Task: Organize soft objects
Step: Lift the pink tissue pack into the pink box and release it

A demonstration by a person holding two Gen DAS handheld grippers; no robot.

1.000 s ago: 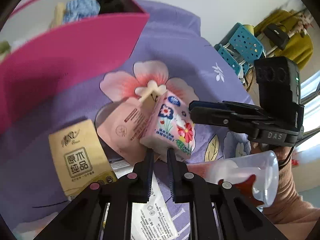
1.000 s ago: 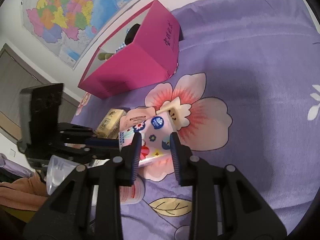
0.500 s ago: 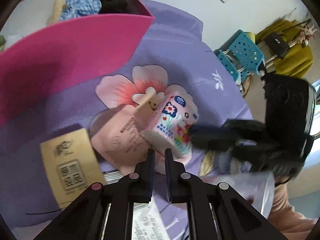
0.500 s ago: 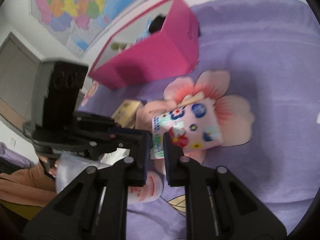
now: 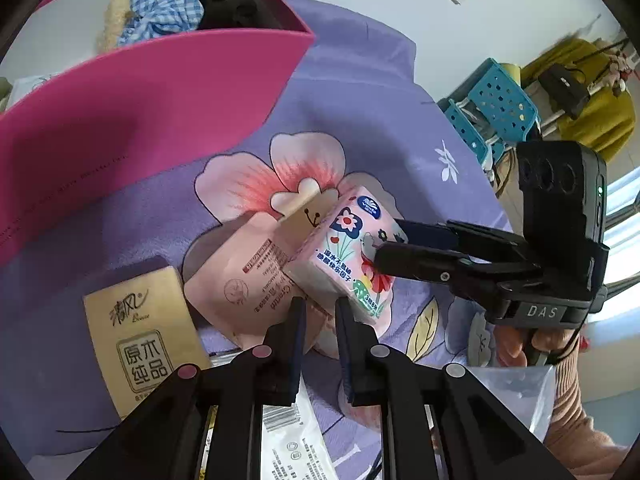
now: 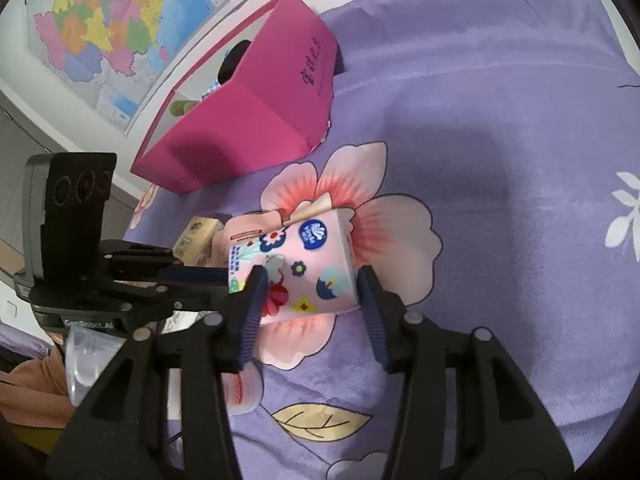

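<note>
A pink flowered tissue pack [image 5: 347,250] [image 6: 304,268] lies tilted on the purple flowered blanket, leaning on a plain pink pack [image 5: 244,280]. My right gripper [image 6: 310,302] is open, its fingers on either side of the flowered pack; it enters the left wrist view from the right [image 5: 390,244]. My left gripper [image 5: 320,320] is nearly shut and empty, just short of the two packs. A pink box [image 5: 140,100] [image 6: 248,120] with soft items inside stands behind them.
A tan tissue pack [image 5: 142,344] lies at the left, a white packet [image 5: 296,448] under my left gripper. A clear plastic bag [image 5: 512,396] sits at the right. Blue crates [image 5: 492,116] stand beyond the bed edge. A map [image 6: 112,28] hangs on the wall.
My right gripper has opened wide and moved forward around the flowered pack. My left gripper has stayed nearly shut and shifted slightly.
</note>
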